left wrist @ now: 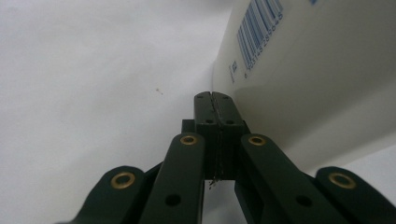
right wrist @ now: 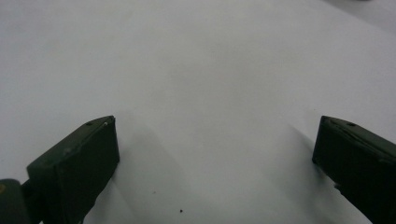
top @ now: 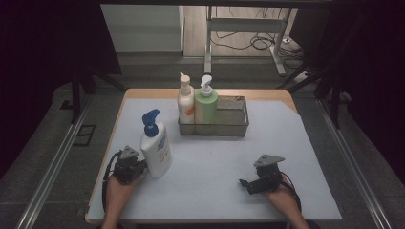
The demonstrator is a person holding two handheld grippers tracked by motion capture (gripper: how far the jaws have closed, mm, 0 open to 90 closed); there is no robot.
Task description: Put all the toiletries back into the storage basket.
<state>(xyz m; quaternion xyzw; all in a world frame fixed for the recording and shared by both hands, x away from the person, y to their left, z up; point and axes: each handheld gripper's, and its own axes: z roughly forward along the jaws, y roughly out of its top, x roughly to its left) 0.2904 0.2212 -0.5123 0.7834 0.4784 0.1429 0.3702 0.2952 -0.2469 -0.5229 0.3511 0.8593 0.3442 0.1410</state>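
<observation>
Dim overhead light, soft close-up focus

Left tongs point(top: 140, 165) sit with jaws pressed together, while right tongs point(top: 244, 183) rest with jaws spread wide, each held in a hand

A white plastic pump bottle with a blue pump head point(top: 156, 148) stands upright, near the grey wire basket point(top: 237, 129) holding a cream bottle point(top: 185, 101) and a green bottle point(top: 206, 106).
</observation>
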